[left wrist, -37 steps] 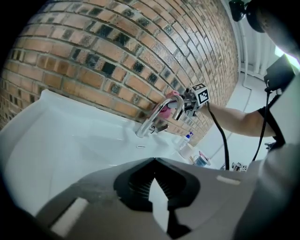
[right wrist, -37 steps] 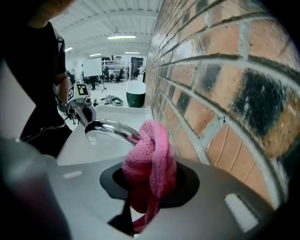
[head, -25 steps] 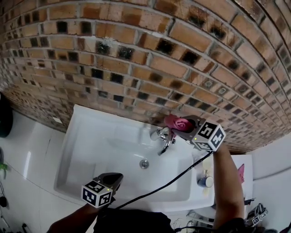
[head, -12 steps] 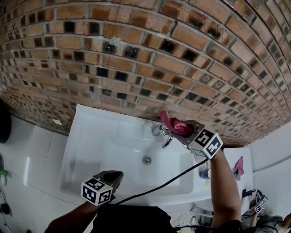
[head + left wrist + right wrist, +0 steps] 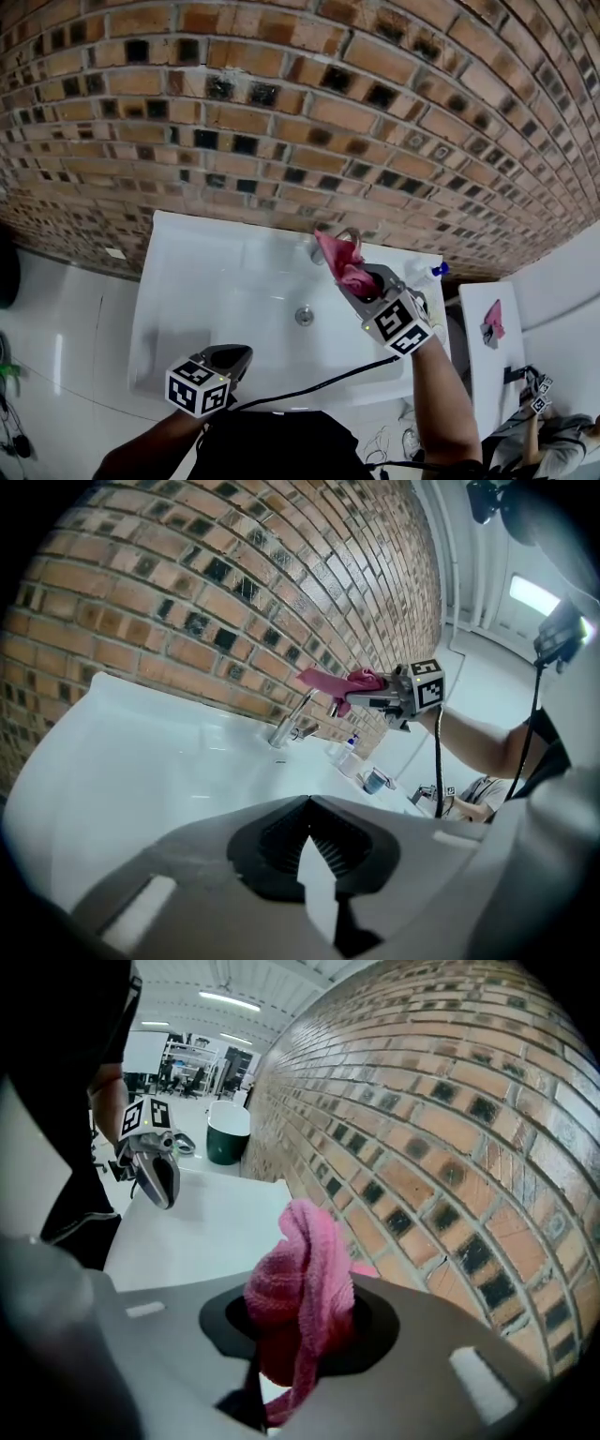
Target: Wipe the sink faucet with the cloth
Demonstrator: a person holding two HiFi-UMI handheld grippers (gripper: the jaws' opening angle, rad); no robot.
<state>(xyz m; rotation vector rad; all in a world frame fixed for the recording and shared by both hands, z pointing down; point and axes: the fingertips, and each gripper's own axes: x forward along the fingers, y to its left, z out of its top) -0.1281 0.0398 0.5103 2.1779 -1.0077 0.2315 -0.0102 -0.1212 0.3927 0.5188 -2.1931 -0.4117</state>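
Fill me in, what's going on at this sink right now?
A person works with tongs in each hand. The right tongs are shut on a pink cloth, held just over the faucet at the back of the white sink; contact isn't clear. The left tongs are shut and empty, hovering at the sink's near edge.

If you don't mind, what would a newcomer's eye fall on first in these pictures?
The pink cloth bunched in the right hand-held gripper, held above the faucet of the white sink. Behind rises a brick wall; the left hand-held gripper hangs shut and empty by the sink's front edge.
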